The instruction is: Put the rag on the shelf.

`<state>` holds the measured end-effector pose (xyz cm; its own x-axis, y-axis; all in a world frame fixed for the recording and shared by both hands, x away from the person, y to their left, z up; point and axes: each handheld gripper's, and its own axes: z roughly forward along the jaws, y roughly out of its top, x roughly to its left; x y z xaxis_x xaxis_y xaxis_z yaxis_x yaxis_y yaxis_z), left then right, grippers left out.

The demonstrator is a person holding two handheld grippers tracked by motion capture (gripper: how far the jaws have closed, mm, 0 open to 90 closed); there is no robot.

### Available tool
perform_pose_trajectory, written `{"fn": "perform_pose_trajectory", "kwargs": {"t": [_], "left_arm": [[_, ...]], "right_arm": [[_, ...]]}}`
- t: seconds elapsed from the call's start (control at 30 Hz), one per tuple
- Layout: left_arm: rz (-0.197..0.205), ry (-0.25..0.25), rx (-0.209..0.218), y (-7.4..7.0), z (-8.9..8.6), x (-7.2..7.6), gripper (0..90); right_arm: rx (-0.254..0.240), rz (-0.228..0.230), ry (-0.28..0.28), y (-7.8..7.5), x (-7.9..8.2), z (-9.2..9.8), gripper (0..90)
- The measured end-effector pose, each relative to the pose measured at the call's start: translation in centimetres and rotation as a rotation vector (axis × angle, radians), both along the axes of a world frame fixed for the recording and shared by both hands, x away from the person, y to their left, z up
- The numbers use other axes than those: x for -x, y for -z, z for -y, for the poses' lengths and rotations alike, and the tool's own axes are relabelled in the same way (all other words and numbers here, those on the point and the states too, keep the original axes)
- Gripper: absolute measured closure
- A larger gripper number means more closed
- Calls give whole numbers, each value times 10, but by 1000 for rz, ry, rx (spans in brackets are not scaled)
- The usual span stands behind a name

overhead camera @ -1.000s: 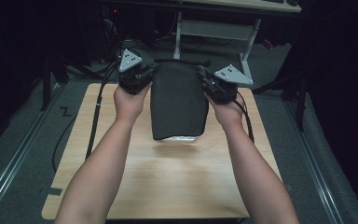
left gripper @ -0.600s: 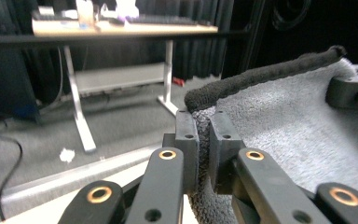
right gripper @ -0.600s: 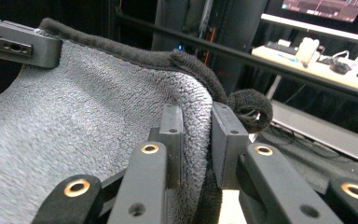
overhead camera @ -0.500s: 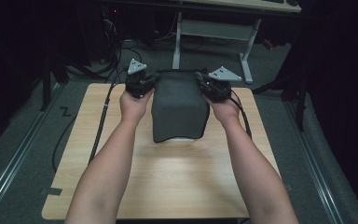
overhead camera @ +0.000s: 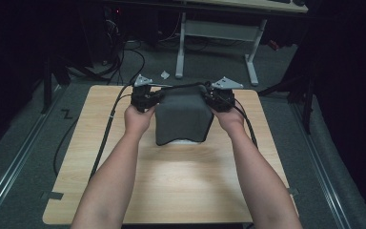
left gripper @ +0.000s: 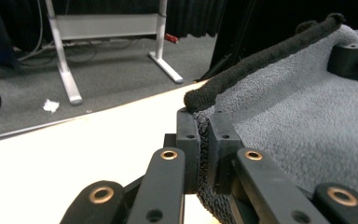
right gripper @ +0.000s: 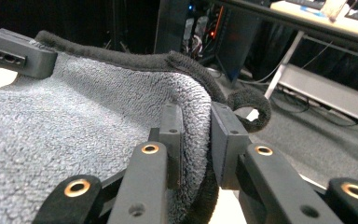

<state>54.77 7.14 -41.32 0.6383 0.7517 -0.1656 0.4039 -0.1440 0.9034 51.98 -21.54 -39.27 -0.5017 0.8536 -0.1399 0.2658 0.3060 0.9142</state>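
Note:
A dark grey towel (overhead camera: 183, 117) with a black hem hangs between my two grippers over the far half of the wooden table (overhead camera: 171, 191). My left gripper (overhead camera: 159, 98) is shut on the towel's far left corner; in the left gripper view the jaws (left gripper: 204, 140) pinch the towel (left gripper: 307, 126) by its hem. My right gripper (overhead camera: 208, 98) is shut on the far right corner, and the right gripper view has the grey pile (right gripper: 74, 126) folded between the jaws (right gripper: 196, 140). The towel's near end drapes onto the table over something white (overhead camera: 187, 142).
A white-legged desk frame (overhead camera: 217, 36) stands on the grey carpet beyond the table. Black cables (overhead camera: 107, 129) trail from the grippers over the table's left part. A scrap of paper (overhead camera: 165, 75) lies on the floor. Metal rails (overhead camera: 14, 167) run along both sides.
Both hands have come down and moved away from the camera with the towel. It hung high and long a second ago; now it sits lower, with its near end folded onto the table.

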Motion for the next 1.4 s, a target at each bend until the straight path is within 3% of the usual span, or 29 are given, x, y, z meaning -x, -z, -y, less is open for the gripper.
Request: {"fn": "perform_pose_trajectory", "kwargs": {"t": [0.2, 0.47, 0.87, 1.0, 1.13, 1.3, 1.4], "left_arm": [[-44, 27, -15, 15, 0, 4, 852], [-66, 33, 5, 28, -4, 7, 852], [-101, 58, 3, 46, -9, 14, 851], [-119, 72, -5, 50, -10, 16, 839], [-128, 71, -7, 49, -11, 16, 793], [-113, 50, -27, 47, -11, 17, 731], [-105, 28, -37, 45, -12, 18, 707]], "right_arm": [[-5, -50, -8, 10, -1, 3, 774], [-97, -117, -19, 22, -1, 8, 773], [-164, -184, -11, 43, -2, 13, 735], [-180, -185, 33, 45, -3, 16, 654], [-145, -168, 68, 44, -3, 19, 578], [-110, -134, 95, 39, -1, 23, 532], [-118, -119, 108, 35, -1, 27, 525]]}}
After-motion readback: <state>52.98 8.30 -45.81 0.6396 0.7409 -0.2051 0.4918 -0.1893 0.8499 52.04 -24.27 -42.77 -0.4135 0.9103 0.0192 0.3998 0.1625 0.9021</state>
